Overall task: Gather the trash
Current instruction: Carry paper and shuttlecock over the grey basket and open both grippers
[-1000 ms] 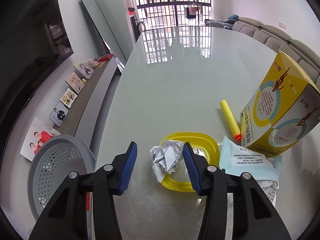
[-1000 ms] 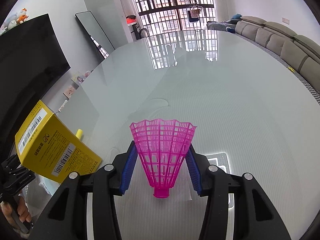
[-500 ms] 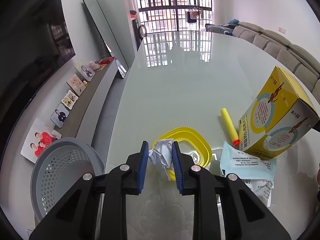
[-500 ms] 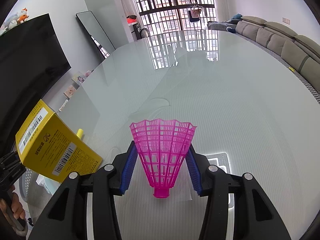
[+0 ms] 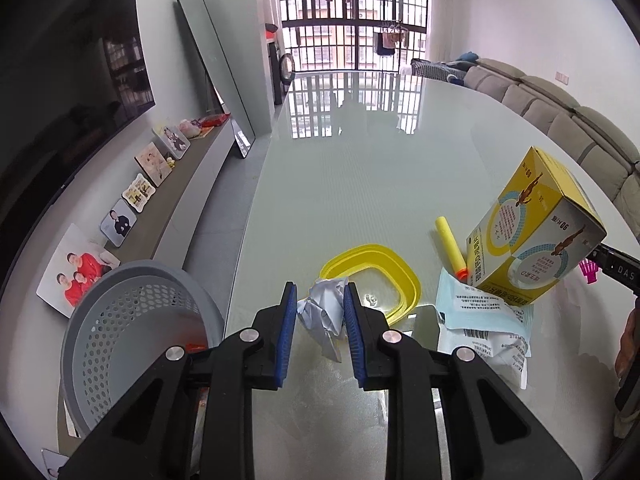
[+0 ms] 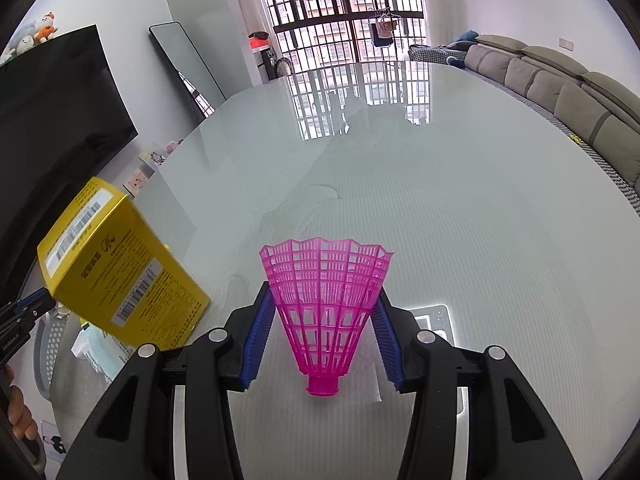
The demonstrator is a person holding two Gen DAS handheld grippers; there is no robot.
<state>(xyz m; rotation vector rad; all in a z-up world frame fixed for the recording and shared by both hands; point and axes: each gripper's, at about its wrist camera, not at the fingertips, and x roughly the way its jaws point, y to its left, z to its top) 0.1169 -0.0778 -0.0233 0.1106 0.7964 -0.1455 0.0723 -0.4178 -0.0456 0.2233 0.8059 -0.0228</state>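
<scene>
Left gripper [image 5: 320,308] clamped on crumpled paper [image 5: 325,313] above table edge beside grey basket [image 5: 120,320], loose tail liable to slip free; right gripper [image 6: 322,320] clamped on pink shuttlecock [image 6: 324,304].

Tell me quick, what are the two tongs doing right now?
Left tongs: have just closed, now shut on the crumpled paper ball.
Right tongs: shut on the pink shuttlecock, gripping its skirt.
</scene>
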